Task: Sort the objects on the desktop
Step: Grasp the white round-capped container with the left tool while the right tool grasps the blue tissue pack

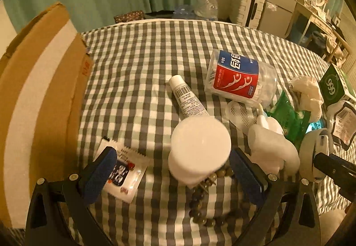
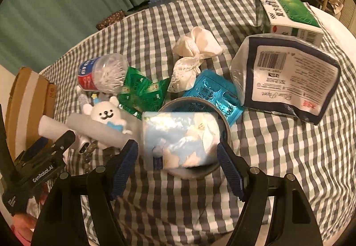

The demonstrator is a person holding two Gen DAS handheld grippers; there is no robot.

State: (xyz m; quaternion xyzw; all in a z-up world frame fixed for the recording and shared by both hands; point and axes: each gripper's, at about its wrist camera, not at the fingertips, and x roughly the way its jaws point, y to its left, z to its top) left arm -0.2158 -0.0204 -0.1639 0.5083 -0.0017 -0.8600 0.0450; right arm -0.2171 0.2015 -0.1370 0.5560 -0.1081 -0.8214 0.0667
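Note:
Desktop clutter lies on a grey checked cloth [image 1: 138,63]. My left gripper [image 1: 173,172] is open, its blue pads on either side of an upright white cylinder bottle [image 1: 200,146] without pressing it. A bead bracelet [image 1: 204,201] lies at the bottle's foot. A printed sachet [image 1: 124,172] sits under the left finger. My right gripper [image 2: 178,161] is open too. A blurred blue-and-white soft pack [image 2: 178,139] stands between its pads, on a grey tape roll [image 2: 224,126]. A white bear toy [image 2: 106,112] stands between the two grippers.
A cardboard box [image 1: 40,90] rises at the left edge. A floss-pick jar [image 1: 240,77], white tube [image 1: 187,97], green sachets [image 2: 142,90], crumpled tissue [image 2: 195,46], blue pouch [image 2: 213,95], barcoded tissue pack [image 2: 289,77] and green box [image 2: 289,15] crowd the cloth. Furniture stands behind.

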